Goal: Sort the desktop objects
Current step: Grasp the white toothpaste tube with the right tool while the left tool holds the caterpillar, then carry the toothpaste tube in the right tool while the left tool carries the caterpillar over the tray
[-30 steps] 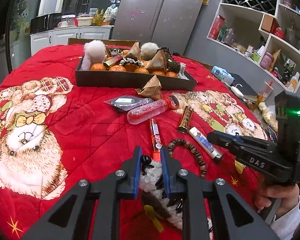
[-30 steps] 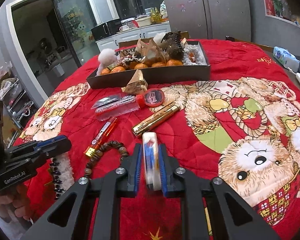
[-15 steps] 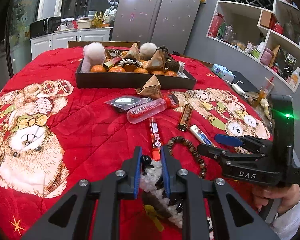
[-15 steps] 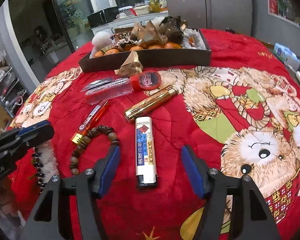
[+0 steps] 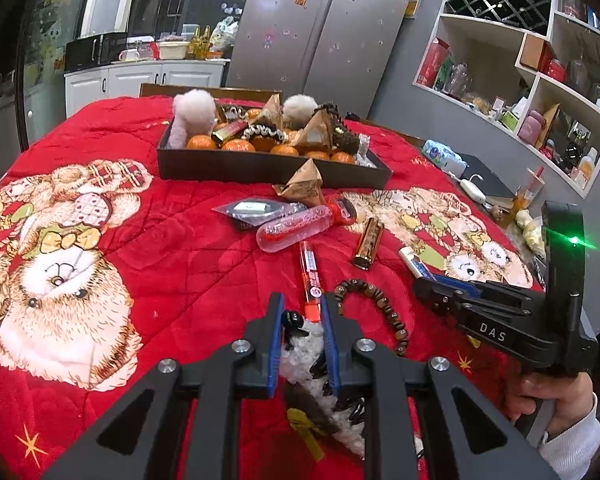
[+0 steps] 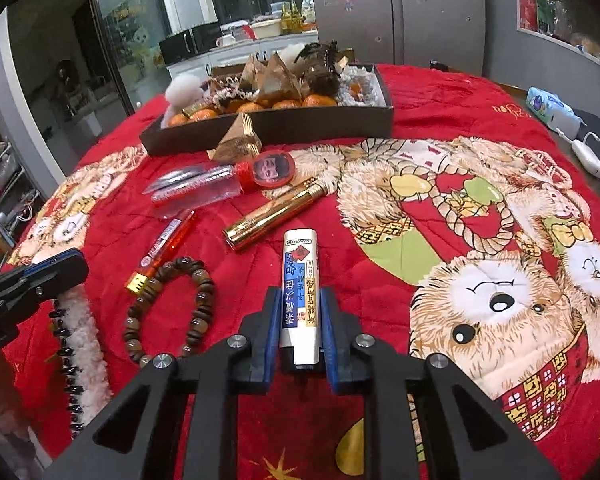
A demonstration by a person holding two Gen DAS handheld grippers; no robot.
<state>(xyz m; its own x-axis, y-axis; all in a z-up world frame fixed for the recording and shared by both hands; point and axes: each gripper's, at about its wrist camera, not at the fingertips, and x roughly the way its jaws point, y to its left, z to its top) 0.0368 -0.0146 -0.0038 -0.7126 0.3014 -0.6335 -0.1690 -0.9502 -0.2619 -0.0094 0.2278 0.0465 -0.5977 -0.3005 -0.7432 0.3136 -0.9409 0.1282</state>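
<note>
Setting: home kitchen/dining area. Evidence: double-door steel fridge [image 5: 320,28] with magnets; white base cabinets [image 5: 140,80] and counter carrying a microwave [image 5: 96,50], bottles, bowls; open wall shelves [image 5: 540,80] with a wine rack and packaged goods; table under a red bear-print quilt [image 5: 140,240]

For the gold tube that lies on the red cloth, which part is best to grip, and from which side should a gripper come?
Grip the gold tube near the middle of its length, coming from above with the fingers set across its narrow width. It lies flat and slanted on the red cloth, long and round, so a grip at the middle should keep it balanced. The white lighter lies near its lower end, so avoid that end.
</note>
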